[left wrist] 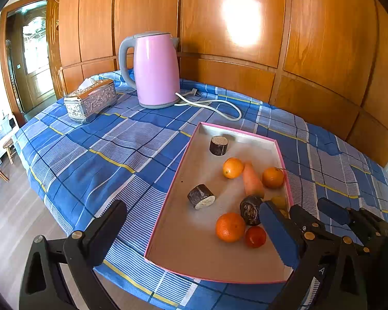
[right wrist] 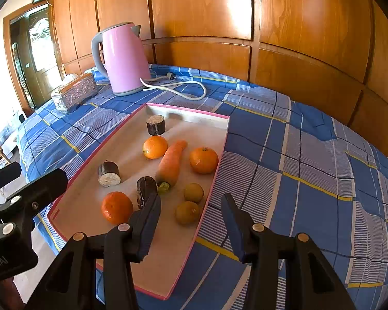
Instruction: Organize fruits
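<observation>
A pink-rimmed shallow tray [left wrist: 183,155] [right wrist: 95,152] lies on the blue plaid cloth. In it are three oranges [right wrist: 117,207] [right wrist: 155,147] [right wrist: 203,160], a carrot [right wrist: 169,164], three dark sugarcane stubs [right wrist: 109,173] [right wrist: 155,125] [right wrist: 145,190], two yellow-green fruits [right wrist: 187,212] [right wrist: 194,192] and a small red fruit [left wrist: 255,236]. My left gripper [left wrist: 194,235] is open over the tray's near end. My right gripper [right wrist: 191,230] is open and empty, its fingers either side of the tray's right rim near the yellow-green fruits.
A pink kettle [left wrist: 155,69] [right wrist: 124,59] with a loose white cord [left wrist: 214,106] stands behind the tray. A silver tissue box [left wrist: 90,100] [right wrist: 73,93] sits at the back left. A wooden panel wall [left wrist: 245,38] backs the table. The table edge drops to the floor at left.
</observation>
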Tool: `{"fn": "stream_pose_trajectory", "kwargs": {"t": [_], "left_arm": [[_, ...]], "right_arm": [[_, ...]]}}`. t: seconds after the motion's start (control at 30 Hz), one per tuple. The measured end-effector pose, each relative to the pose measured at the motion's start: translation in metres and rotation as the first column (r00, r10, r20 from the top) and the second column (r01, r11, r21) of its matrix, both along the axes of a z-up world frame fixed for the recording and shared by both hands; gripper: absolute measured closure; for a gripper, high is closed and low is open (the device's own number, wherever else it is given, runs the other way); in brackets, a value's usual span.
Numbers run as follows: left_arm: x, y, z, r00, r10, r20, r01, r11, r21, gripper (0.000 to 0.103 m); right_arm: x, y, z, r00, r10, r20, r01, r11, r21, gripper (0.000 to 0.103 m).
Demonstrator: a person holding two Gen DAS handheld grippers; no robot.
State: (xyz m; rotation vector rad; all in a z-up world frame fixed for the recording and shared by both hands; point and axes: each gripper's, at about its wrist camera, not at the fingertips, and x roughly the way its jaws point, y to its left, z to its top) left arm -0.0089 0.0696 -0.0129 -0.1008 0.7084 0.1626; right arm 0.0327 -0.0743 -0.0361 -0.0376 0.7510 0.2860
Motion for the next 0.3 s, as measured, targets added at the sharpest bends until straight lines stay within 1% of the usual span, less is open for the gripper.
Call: {"fn": "stream_pose_trajectory", "kwargs": {"t": [0.23, 0.3], "left_arm": [[-0.0028, 0.001, 0.0019, 1.0, 0.002, 0.018, -0.002, 1.0, -0.02, 0.001], [-0.002, -0.0006, 0.0013, 1.0, -0.006, 0.011, 0.007, 1.0, -0.022, 0.0]], "right_arm": [[-0.0003, -0.0005, -0.0005, 1.0, 0.001, 0.0, -0.001, 1.0, -0.002, 0.054], [0.0002, -0.0021, -0.0007, 1.0, -0.001, -0.001, 0.001, 1.0, 0.001, 0.054]]}}
